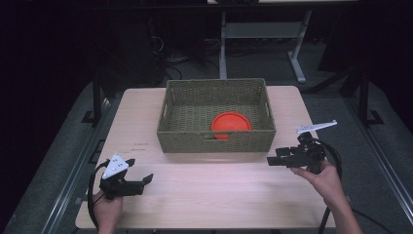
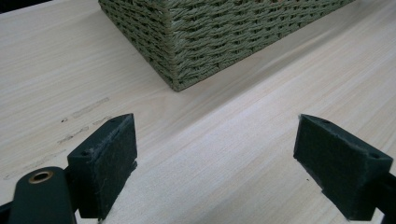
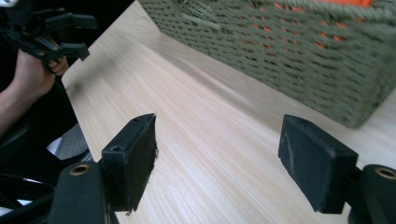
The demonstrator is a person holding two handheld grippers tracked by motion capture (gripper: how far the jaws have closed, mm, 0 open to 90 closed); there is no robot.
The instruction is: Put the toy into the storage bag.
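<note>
A woven olive basket stands at the far middle of the light wooden table. An orange round disc lies inside it toward the right front. My left gripper hovers over the table's near left, open and holding nothing, pointing toward the basket's corner. Its pads stand wide apart over bare wood. My right gripper is open just off the basket's right front corner, pointing left. In the right gripper view its pads are spread, the basket shows orange through the weave, and the left gripper is farther off.
The table's near edge and both side edges lie close to the hands. Grey floor surrounds it, with dark rails at each side. A white table frame stands behind. Bare wood stretches between the two grippers in front of the basket.
</note>
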